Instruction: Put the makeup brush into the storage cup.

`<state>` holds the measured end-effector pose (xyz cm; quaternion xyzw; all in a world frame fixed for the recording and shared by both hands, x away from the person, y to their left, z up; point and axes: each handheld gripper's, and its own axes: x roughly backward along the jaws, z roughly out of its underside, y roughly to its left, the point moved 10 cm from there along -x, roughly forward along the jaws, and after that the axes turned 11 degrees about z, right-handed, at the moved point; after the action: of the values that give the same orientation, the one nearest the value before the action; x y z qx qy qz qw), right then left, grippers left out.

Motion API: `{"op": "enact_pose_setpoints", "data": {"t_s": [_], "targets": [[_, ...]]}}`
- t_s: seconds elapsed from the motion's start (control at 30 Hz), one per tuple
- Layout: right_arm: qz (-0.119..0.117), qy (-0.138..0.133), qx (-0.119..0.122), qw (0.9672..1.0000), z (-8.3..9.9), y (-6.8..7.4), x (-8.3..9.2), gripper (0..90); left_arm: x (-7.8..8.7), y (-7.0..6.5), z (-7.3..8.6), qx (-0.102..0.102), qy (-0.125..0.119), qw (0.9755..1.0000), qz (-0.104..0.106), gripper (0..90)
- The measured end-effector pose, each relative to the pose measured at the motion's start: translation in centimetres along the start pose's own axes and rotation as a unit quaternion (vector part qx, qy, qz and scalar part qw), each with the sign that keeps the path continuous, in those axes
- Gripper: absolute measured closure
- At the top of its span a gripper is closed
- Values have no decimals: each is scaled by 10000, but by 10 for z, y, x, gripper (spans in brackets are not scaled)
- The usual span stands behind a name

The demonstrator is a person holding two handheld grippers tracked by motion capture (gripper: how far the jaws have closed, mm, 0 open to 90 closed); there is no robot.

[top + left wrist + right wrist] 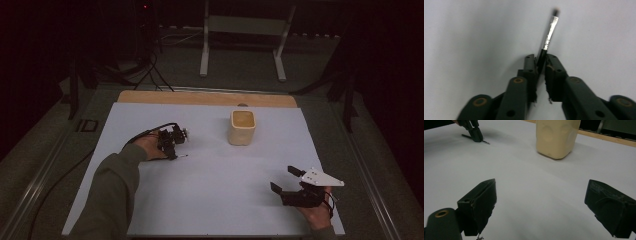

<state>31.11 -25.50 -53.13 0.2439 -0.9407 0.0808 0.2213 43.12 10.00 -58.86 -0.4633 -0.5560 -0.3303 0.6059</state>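
On the near right of the white surface [215, 200], the right gripper [287, 181] rests low with its jaws spread wide and nothing between them — idle, and best left there, well apart from the work.

Farther in on the left, the left gripper [172, 145] points down at the surface, its jaws closed on the dark handle of a thin brush [548, 41]. The left gripper view shows the pinch at the very tips, just behind the silver ferrule [550, 32], with the dark bristle tip [556, 11] lying against or just over the surface; contact cannot be told for certain. The right gripper view shows the same brush [475, 138] lying low under that gripper.

The step in hand appears to be lifting the brush. A grip this far out on the jaws looks shallow, so a slow, straight rise with the handle kept centred should stop it from twisting or slipping out.

Beyond, near the middle of the far half, stands an open cream cup [242, 127] — the likely place for the brush, best approached from above its rim, tip angled down.
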Motion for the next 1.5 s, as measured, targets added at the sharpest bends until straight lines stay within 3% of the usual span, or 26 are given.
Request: {"op": "enact_pose_setpoints", "data": {"t_s": [0.03,0.07,0.2,0.57,0.83,1.0,1.13,1.17,1.2,1.23,1.27,1.37,1.5], "targets": [[0,6,1,10000,0,0,0,105,0,-2,-1,-55,269,9996,-42,858],[-7,13,3,10000,0,0,0,105,0,-2,-2,-56,386,9992,-72,861],[-18,15,6,10000,0,0,0,105,0,-2,-3,-6,492,9988,-57,865],[-17,43,14,10000,1,0,-1,105,1,-2,0,113,151,9998,-31,869],[-12,41,11,10000,1,0,-1,105,22,5,4,491,-462,9976,-145,869],[-10,41,6,10000,1,0,-1,105,40,8,3,713,-943,9928,-171,868],[-10,43,11,10000,1,1,-1,105,53,11,3,852,-1347,9870,-213,868],[-10,43,11,10000,1,1,-1,105,53,11,3,852,-1347,9870,-213,868],[-8,47,12,10000,1,1,-1,105,59,12,2,926,-1548,9834,-202,868],[-8,43,11,10000,1,1,-1,105,62,13,2,951,-1628,9817,-248,868],[-8,43,11,10000,1,1,-1,105,62,13,2,951,-1628,9817,-248,868],[-7,45,11,10000,1,0,-1,105,72,14,1,1061,-1956,9744,-309,868],[-5,44,8,10000,1,0,-1,105,81,14,0,1092,-2250,9676,-347,868]]}}
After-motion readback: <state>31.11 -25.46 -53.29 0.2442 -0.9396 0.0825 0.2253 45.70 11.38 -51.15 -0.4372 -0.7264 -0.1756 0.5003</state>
